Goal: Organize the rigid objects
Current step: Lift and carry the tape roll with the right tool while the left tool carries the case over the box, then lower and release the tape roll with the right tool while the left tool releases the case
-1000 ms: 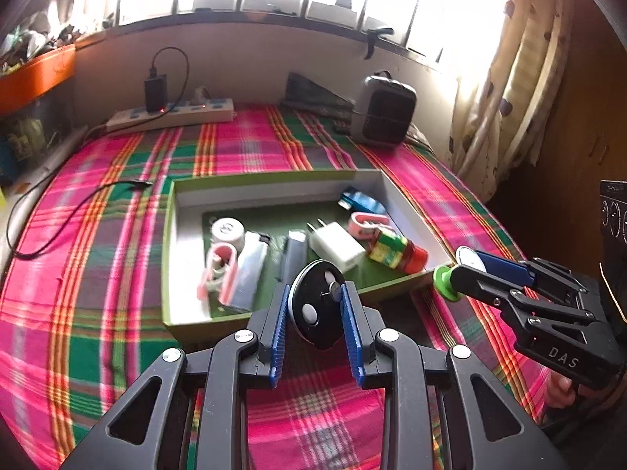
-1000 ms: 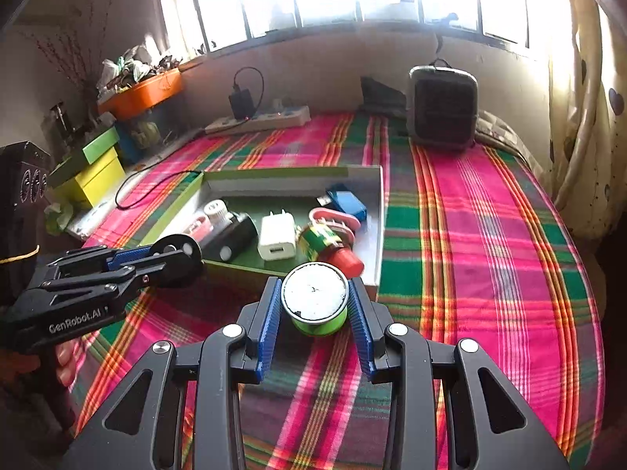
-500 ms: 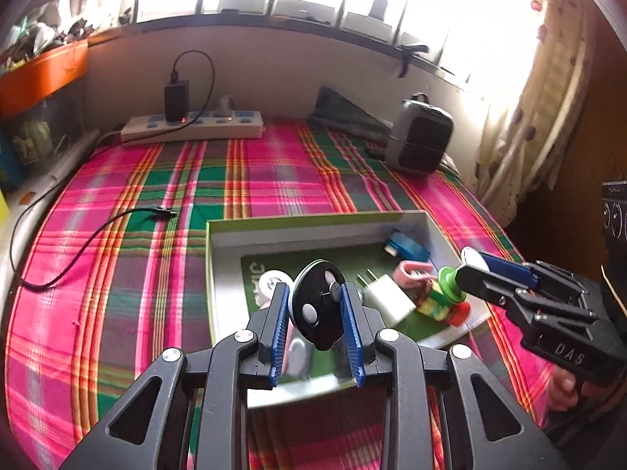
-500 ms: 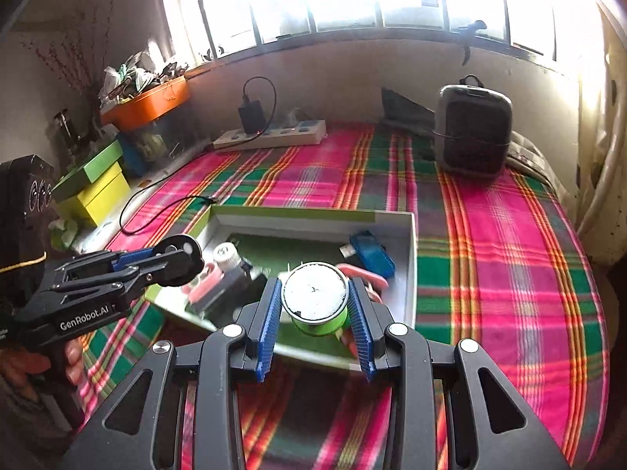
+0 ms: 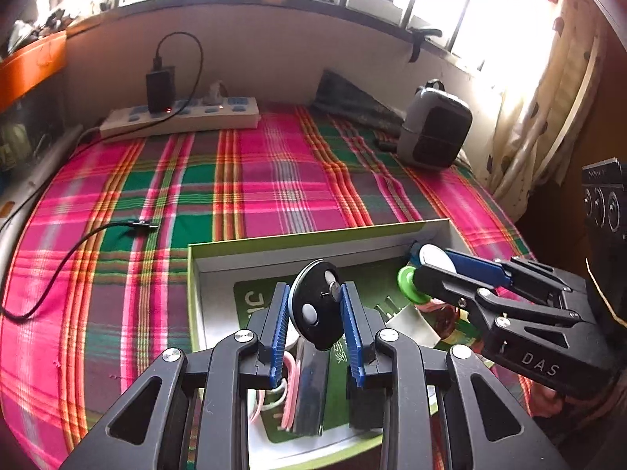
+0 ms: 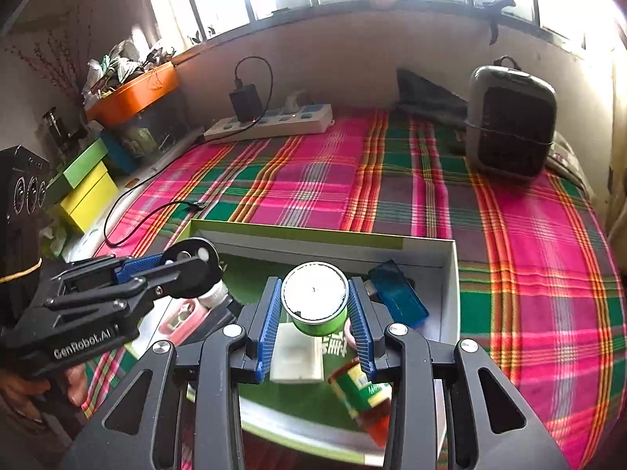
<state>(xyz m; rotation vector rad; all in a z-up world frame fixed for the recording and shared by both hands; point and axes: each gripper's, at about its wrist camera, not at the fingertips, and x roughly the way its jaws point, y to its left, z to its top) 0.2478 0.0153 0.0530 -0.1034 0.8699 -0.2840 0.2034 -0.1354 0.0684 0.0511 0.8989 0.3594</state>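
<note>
A bed covered in a pink and green plaid cloth [image 5: 274,180] carries a shallow green-rimmed box [image 6: 298,232] with white walls. Both grippers hang above this box, each holding 1 object.

The left gripper [image 5: 315,309] has its 2 blue pads pressed against a flat black disc [image 5: 313,305], held on edge between them, above the box's left half. Below it in the box lie a pink clip [image 5: 289,387] and a dark bar-shaped item [image 5: 311,384].

The right gripper [image 6: 315,305] has its pads closed against a short green can with a white top [image 6: 315,297], held upright over the middle of the box. Under it sit a white charger block [image 6: 296,348], a green bottle with a red cap [image 6: 362,395] lying tilted near the box's near edge, and a blue rectangular item [image 6: 395,293] by the box's right wall.

In the left view the can sits just right of the disc, apart from it.

Along the bed's far edge rest a white power strip [image 5: 184,115] and a small grey heater [image 6: 509,121].
</note>
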